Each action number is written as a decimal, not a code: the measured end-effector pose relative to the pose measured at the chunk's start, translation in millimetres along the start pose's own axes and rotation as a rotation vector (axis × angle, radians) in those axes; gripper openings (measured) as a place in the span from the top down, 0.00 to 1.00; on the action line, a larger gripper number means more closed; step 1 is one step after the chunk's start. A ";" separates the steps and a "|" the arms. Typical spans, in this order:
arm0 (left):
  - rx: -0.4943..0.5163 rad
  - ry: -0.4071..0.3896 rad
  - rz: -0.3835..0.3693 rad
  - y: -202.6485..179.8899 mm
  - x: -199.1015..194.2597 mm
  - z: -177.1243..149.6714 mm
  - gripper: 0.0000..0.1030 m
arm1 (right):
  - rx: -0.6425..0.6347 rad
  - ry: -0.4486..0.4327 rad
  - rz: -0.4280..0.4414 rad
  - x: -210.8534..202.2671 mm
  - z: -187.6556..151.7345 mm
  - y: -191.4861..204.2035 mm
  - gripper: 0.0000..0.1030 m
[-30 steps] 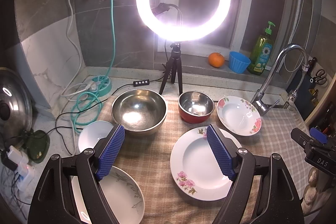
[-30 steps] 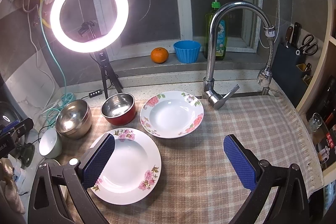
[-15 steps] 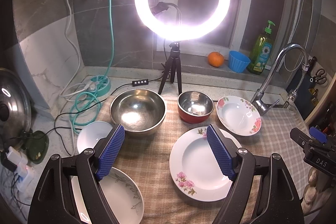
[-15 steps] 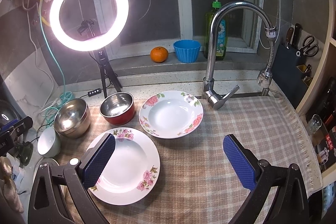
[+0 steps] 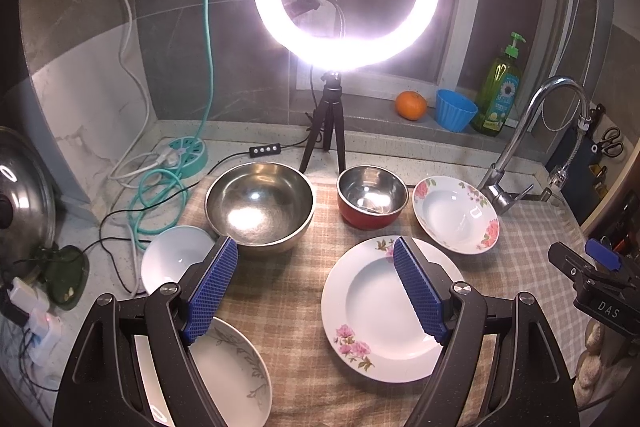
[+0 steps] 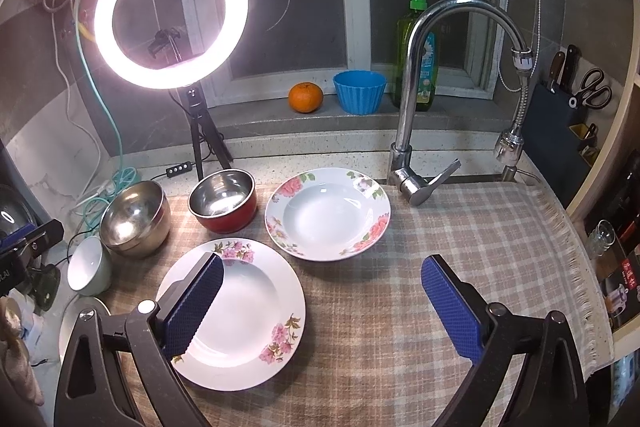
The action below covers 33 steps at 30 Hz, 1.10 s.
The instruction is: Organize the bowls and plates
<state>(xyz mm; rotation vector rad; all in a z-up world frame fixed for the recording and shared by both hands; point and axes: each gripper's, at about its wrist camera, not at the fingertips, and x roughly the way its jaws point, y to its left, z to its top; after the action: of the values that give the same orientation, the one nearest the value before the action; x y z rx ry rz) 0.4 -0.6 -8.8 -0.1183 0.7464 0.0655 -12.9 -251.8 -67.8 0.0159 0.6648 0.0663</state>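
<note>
A: Hovering wide open and empty, left gripper (image 5: 314, 287) and right gripper (image 6: 324, 307) overlook the counter (image 6: 460, 227); why?
B: Probably choosing: plates (image 6: 240, 311) lie apart, bowls (image 5: 260, 205) unstacked behind them.

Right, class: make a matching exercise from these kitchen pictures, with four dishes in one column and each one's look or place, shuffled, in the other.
Column 1
1. large steel bowl
2. red bowl
3. small white bowl
4. blue cup

Column 2
a. on the window ledge beside the orange
b. steel inside, coloured outside
c. off the checked cloth, at its left edge
d. metal all over

Pairs: 1-d, 2-b, 3-c, 4-a
</note>
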 end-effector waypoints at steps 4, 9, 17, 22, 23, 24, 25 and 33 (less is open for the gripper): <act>0.002 0.008 -0.001 -0.9 2.7 1.3 0.22 | -0.003 0.007 -0.002 2.3 -1.5 0.5 0.08; 0.005 0.026 -0.006 -1.6 8.9 0.3 0.22 | -0.006 0.016 -0.002 6.5 -3.1 0.3 0.10; -0.015 0.085 -0.023 1.9 25.5 -5.6 0.27 | 0.004 0.053 0.033 20.1 -10.3 -3.3 0.24; -0.037 0.140 -0.051 4.4 39.3 -12.0 0.36 | 0.007 0.091 0.059 32.3 -15.3 -5.5 0.34; -0.040 0.152 -0.057 4.7 42.0 -13.3 0.37 | 0.012 0.102 0.067 35.2 -16.2 -6.6 0.34; -0.043 0.166 -0.064 5.0 45.3 -14.9 0.40 | 0.017 0.112 0.074 38.1 -17.0 -7.7 0.36; -0.047 0.179 -0.071 5.9 48.4 -16.3 0.43 | 0.026 0.123 0.085 41.4 -18.2 -9.2 0.37; -0.112 0.309 -0.130 12.8 78.7 -31.5 0.57 | 0.115 0.247 0.180 75.6 -33.0 -22.9 0.47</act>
<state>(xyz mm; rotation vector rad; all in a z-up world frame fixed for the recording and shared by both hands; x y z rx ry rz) 35.5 9.4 -86.4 -0.2878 1.0414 -0.0364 27.5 -269.8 -141.2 0.1807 0.9127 0.2054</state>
